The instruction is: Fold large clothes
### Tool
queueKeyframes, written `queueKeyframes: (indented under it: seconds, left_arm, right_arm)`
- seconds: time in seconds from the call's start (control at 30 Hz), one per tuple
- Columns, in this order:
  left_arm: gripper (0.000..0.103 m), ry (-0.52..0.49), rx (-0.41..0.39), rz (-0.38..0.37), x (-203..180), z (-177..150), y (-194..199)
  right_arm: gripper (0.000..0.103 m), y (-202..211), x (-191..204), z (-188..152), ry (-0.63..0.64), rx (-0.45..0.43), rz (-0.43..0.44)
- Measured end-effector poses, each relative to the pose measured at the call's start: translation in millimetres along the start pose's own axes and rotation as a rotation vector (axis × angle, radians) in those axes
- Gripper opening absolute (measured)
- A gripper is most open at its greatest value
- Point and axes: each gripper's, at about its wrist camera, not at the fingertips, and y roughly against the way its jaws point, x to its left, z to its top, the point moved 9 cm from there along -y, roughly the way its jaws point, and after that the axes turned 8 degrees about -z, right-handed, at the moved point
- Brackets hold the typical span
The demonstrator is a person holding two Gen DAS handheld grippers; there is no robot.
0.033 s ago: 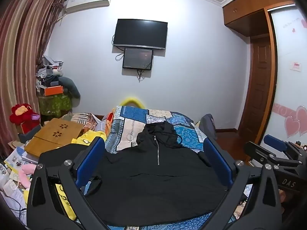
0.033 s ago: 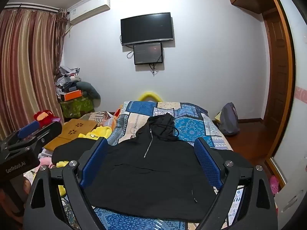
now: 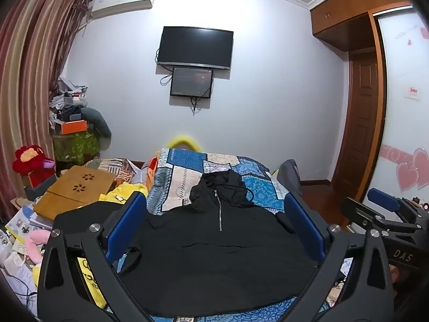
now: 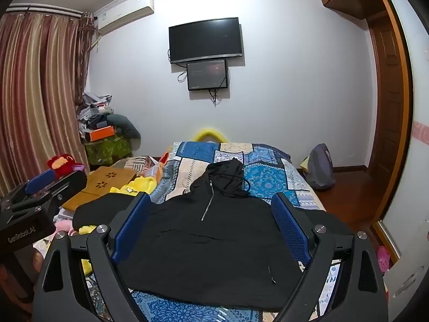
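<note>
Nothing differs from the picture before, so folding has not begun. Your left gripper (image 3: 214, 230) and right gripper (image 4: 211, 225) hover wide open, holding nothing, above the black hoodie (image 4: 209, 238), which lies flat on the patchwork bedspread (image 4: 265, 177), hood away from you. One sleeve (image 3: 88, 214) drapes off the left edge towards yellow clothing (image 3: 128, 190); gather it first.

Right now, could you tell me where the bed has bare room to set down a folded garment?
The patchwork bedspread is bare beyond the hood of the black hoodie, toward the wall, and in a strip along the hoodie's right side. The floor left of the bed is crowded: wooden lap desk, yellow clothes, papers.
</note>
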Motion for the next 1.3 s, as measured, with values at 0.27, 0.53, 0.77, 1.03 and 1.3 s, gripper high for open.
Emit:
queueKeyframes:
  seconds: [0.27,0.53,0.77,1.03,1.3]
  left_arm:
    - [0.103,-0.032,-0.025,0.018,3.1,2.9,1.1]
    - [0.103,-0.022,-0.017,0.021,3.7,-1.9,1.9]
    - [0.103,-0.02,-0.016,0.02,5.3,-1.9,1.7]
    - [0.103,-0.018,-0.014,0.02,5.9,-3.9,0.1]
    - [0.103,-0.024,-0.013,0.022,8.3,-7.8,-1.7]
  right_arm:
    - [0.09,-0.1,-0.4,0.4,0.003,0.004,-0.004]
    - [0.09,1.8,4.4,0.4,0.004,0.009,-0.007]
    - [0.09,-3.3,4.7,-0.8,0.003,0.015,0.001]
    - [0.09,-2.5,3.7,0.7,-0.001,0.014,0.0]
    - [0.09,-2.8,4.2,-0.2,-0.013,0.017,0.001]
